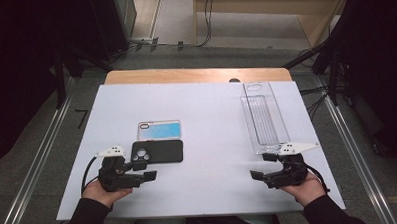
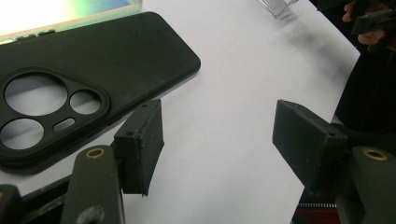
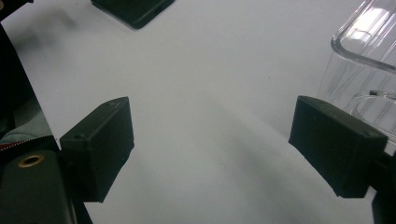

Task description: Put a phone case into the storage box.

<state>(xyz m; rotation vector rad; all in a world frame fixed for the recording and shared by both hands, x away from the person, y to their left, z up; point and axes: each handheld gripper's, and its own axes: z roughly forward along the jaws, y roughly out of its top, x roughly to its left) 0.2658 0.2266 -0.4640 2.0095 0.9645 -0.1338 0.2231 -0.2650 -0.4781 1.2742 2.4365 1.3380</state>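
Left gripper [image 1: 147, 170] (jaws apart) partly hides black case [image 1: 163, 151].

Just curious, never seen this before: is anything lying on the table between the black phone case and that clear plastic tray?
No. In the high view, the white table is bare between the black phone case and the clear plastic tray.

Clear tray [image 3: 364, 60] cut off, rt edge

Dark long sleeves cover both forearms. The black two-jaw left gripper [image 1: 147, 170] and black two-jaw right gripper [image 1: 261, 166] each carry a pale grey three-cornered plate, blocky pads, brass-ringed screw holes and a trailing black cable.
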